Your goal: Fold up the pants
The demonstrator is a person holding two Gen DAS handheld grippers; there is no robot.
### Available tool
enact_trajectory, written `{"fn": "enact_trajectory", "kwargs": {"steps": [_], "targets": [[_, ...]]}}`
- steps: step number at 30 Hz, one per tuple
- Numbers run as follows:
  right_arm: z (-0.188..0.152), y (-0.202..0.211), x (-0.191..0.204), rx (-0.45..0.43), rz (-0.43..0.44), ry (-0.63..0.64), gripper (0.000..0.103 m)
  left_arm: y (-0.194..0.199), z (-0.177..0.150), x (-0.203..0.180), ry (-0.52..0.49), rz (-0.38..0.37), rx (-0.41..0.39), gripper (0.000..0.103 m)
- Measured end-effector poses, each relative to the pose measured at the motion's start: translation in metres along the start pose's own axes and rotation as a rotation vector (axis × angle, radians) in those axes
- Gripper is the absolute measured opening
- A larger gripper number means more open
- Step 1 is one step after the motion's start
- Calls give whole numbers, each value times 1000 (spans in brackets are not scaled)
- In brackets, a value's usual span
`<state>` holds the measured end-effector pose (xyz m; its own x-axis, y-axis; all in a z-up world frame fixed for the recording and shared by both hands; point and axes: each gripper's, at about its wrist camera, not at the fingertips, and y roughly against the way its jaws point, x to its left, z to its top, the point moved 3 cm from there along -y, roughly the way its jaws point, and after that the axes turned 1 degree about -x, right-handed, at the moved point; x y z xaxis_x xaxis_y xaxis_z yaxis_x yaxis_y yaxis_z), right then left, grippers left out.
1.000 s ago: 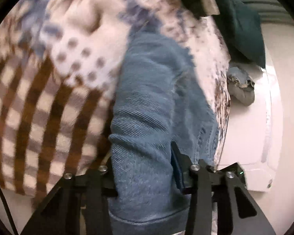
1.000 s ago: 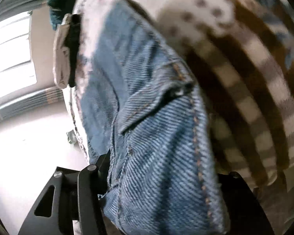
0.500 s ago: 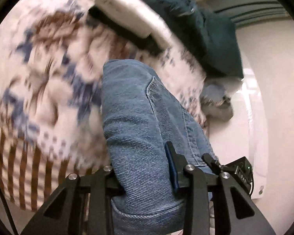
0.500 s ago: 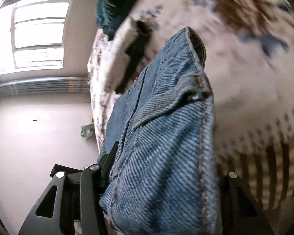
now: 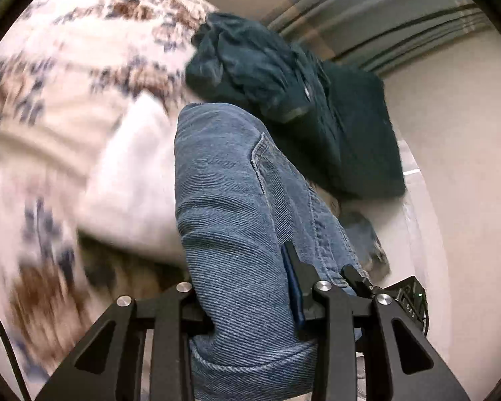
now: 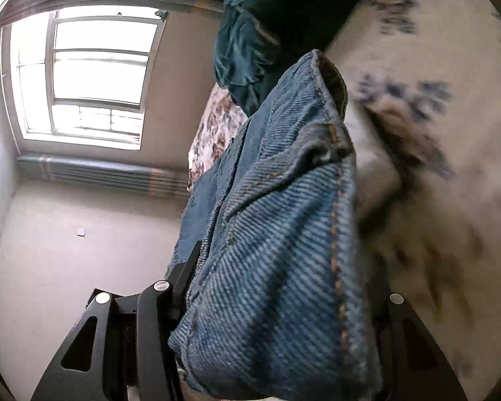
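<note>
While the left gripper (image 5: 247, 304) is clamped on a thick fold of the blue denim pants (image 5: 237, 220), the cloth rises between its fingers with a stitched seam showing. Left of the pants lies a bed (image 5: 60, 77) with a blurred floral cover and a white pillow (image 5: 130, 180); beyond them sits a dark teal garment (image 5: 284, 80). Seen from the right wrist, a window (image 6: 87, 80) lies left of the pants, and the right gripper (image 6: 280, 304) is clamped on a bulky denim fold.
</note>
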<state>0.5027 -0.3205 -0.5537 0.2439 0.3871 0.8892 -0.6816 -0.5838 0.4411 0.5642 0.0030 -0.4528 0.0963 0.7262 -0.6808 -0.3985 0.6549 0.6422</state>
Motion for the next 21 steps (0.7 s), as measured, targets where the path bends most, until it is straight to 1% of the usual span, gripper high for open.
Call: {"fn": "enact_trajectory", "kwargs": {"steps": [1, 4, 5, 6, 7, 8, 9, 10, 11, 12, 13, 14, 15, 16, 17, 18, 19, 20, 21], "targets": [[9, -21, 1, 2, 3, 5, 53, -12, 22, 11, -9, 5, -6, 31], [34, -88, -8, 37, -15, 16, 53, -45, 56, 42, -15, 37, -3, 31], [42, -104, -11, 53, -30, 12, 53, -53, 60, 52, -13, 60, 7, 31], [48, -121, -19, 80, -62, 2, 53, -64, 61, 64, -4, 80, 25, 31], [51, -133, -25, 98, -83, 1, 53, -77, 59, 82, 16, 104, 57, 31], [53, -143, -32, 128, -121, 10, 54, -81, 58, 92, 30, 120, 71, 31], [53, -147, -34, 149, -149, 20, 56, -86, 52, 103, 49, 120, 84, 32], [54, -149, -35, 165, -164, 25, 60, -86, 49, 107, 61, 123, 92, 36], [55, -151, -34, 184, -183, 32, 62, -83, 43, 108, 62, 135, 97, 39], [58, -154, -31, 221, -225, 46, 69, -80, 40, 107, 59, 167, 101, 50], [57, -152, -28, 242, -264, 62, 81, -75, 37, 105, 50, 220, 111, 60], [56, -148, -22, 262, -331, 99, 85, -71, 33, 99, 36, 270, 124, 63], [53, -144, -15, 265, -376, 143, 93, -66, 30, 94, 16, 317, 136, 69], [52, -139, -6, 260, -435, 195, 95, -61, 27, 86, -18, 365, 144, 74], [51, -133, 7, 248, -522, 270, 95, -55, 26, 78, -54, 420, 139, 75], [48, -128, 19, 232, -587, 333, 95, -50, 26, 69, -86, 463, 126, 79], [45, -122, 28, 214, -643, 381, 96, -44, 24, 61, -124, 503, 114, 90], [44, -118, 40, 193, -703, 428, 96, -41, 25, 55, -159, 560, 111, 95], [34, -106, 54, 167, -789, 492, 96, -37, 24, 46, -198, 605, 107, 97]]}}
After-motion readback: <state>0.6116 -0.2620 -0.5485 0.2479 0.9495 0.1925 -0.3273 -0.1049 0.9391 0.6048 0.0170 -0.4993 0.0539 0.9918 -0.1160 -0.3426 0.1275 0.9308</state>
